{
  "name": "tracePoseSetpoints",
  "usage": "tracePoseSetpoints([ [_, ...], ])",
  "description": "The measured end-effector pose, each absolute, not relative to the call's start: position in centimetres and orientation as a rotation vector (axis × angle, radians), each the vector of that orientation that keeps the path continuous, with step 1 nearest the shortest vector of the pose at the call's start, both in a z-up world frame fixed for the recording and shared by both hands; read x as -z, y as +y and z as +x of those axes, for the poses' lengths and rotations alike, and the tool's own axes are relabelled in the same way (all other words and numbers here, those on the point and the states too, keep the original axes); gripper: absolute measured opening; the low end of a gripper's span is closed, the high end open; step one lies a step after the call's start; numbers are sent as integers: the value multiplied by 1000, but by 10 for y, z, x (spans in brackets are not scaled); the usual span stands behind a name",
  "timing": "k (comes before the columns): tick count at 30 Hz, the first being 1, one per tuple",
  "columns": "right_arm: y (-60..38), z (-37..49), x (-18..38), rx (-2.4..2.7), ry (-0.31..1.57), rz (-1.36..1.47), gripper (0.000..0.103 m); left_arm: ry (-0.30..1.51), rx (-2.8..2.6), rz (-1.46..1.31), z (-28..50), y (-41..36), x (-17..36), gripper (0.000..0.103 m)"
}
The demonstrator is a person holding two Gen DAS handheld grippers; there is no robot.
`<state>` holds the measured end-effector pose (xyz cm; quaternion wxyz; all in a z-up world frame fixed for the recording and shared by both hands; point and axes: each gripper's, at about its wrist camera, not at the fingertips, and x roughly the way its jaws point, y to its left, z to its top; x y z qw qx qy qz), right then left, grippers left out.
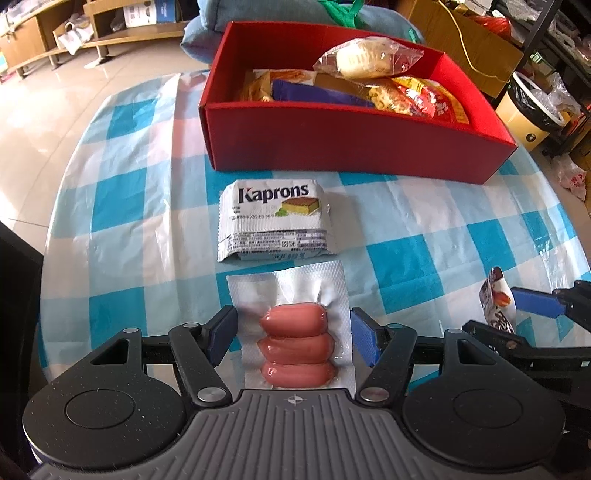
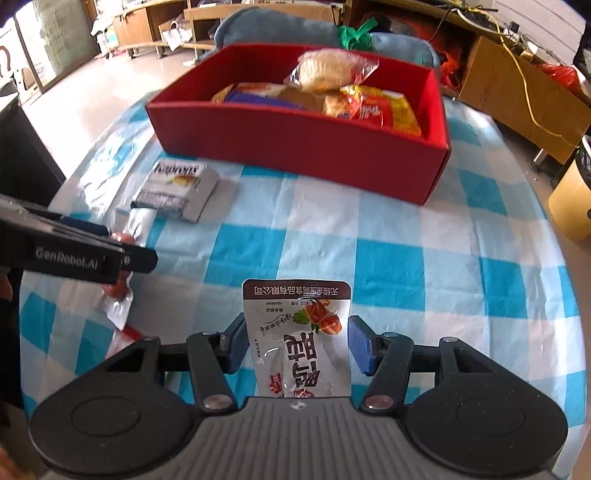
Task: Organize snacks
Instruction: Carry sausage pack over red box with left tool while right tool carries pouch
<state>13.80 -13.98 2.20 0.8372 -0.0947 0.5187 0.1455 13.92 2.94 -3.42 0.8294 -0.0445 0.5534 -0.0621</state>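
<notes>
A clear vacuum pack of three pink sausages point(image 1: 295, 332) lies on the checked tablecloth between the blue pads of my left gripper point(image 1: 293, 334), which touch its two side edges. My right gripper point(image 2: 297, 343) has its pads against the sides of a white snack pouch with a brown top band point(image 2: 299, 332). That pouch point(image 1: 496, 302) also shows at the right edge of the left wrist view. A white Kaprons cake pack point(image 1: 275, 218) lies flat just beyond the sausages. Behind it stands the red box point(image 1: 332, 140), holding several wrapped snacks.
The round table's blue-and-white cloth point(image 2: 406, 258) drops off at the left and right edges. Beside the table on the right are a cardboard box point(image 1: 465, 44) and a bin with a plastic liner point(image 1: 532, 110). A blue cushion point(image 2: 258, 26) sits behind the red box.
</notes>
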Motion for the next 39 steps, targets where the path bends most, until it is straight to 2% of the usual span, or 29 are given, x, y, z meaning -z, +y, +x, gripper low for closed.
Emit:
tracePoseSetpoints([
  [19,-140,152,-41,-298,1012,-182,51,1116,119,-77,144,18,17,72],
  [20,-141,152,-43,-298,1008,-179,51,1116,115,-78,144,18,18,70],
  [21,-142,151,-44,-297,1003,-176,51,1116,122,-84,145,17,17,54],
  [23,-144,151,-47,-298,994,-168,51,1129,133,-110,147,17,16,45],
  [26,-148,151,-48,-291,995,-158,51,1126,116,-85,149,13,16,48],
  [28,-149,151,-48,-296,1000,-151,51,1130,103,-88,149,14,19,54],
  [30,-150,150,-49,-298,999,-149,51,1137,83,-81,149,14,24,69],
  [32,-149,149,-50,-307,995,-147,51,1160,42,-94,151,17,31,78],
  [39,-148,149,-51,-325,993,-149,51,1203,-29,-107,158,8,56,80],
])
